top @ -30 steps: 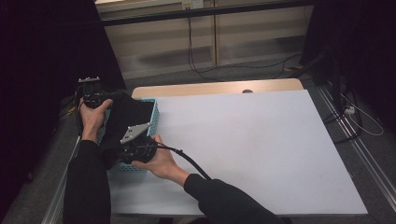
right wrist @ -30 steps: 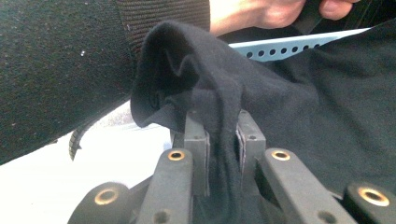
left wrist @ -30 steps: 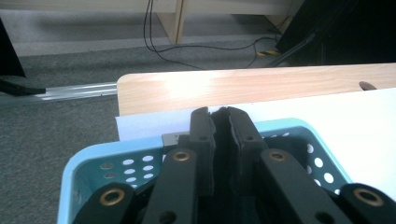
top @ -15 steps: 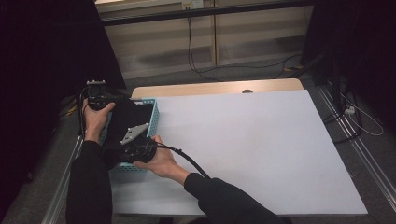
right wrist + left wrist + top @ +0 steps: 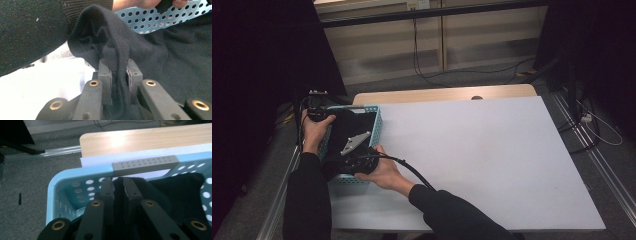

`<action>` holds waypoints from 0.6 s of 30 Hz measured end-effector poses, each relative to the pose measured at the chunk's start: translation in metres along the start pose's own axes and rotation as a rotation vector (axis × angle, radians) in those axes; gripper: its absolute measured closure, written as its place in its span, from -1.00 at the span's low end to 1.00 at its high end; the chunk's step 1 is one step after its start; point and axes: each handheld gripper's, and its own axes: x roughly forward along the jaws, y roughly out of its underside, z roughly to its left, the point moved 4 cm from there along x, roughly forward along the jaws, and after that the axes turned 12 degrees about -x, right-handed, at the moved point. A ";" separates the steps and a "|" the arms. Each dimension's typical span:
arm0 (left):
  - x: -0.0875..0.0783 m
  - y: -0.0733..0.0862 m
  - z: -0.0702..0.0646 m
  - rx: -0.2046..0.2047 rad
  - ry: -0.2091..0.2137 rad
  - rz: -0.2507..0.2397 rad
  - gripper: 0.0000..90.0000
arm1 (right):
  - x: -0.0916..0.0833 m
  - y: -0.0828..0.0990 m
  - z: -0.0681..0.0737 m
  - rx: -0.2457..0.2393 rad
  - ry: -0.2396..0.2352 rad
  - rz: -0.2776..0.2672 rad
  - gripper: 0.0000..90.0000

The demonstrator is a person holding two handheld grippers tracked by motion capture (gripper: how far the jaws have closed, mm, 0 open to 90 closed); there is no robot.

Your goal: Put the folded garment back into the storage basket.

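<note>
Black cloth (image 5: 346, 131) going into the blue basket (image 5: 377, 121) at the desk's (image 5: 492, 150) left edge.

Your left gripper (image 5: 118, 185) has its fingers closed on a fold of the cloth just inside the basket's perforated wall, below the grey handle strip (image 5: 145, 164). Your right gripper (image 5: 119, 72) has its fingers clamped on another fold of the same cloth, bunched above them, at the basket's near end. The cloth lies partly inside the basket, draped over its near rim. No label or writing is readable.
</note>
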 end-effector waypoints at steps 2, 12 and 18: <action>0.000 0.000 0.002 0.013 0.000 0.013 0.78 | 0.000 -0.001 -0.001 0.000 0.000 0.001 0.75; -0.008 0.001 0.005 -0.036 0.017 0.009 0.37 | 0.005 -0.003 -0.005 -0.004 0.000 0.019 0.74; -0.032 0.004 -0.001 -0.005 0.035 -0.029 0.07 | 0.009 -0.002 -0.010 0.002 0.010 0.034 0.72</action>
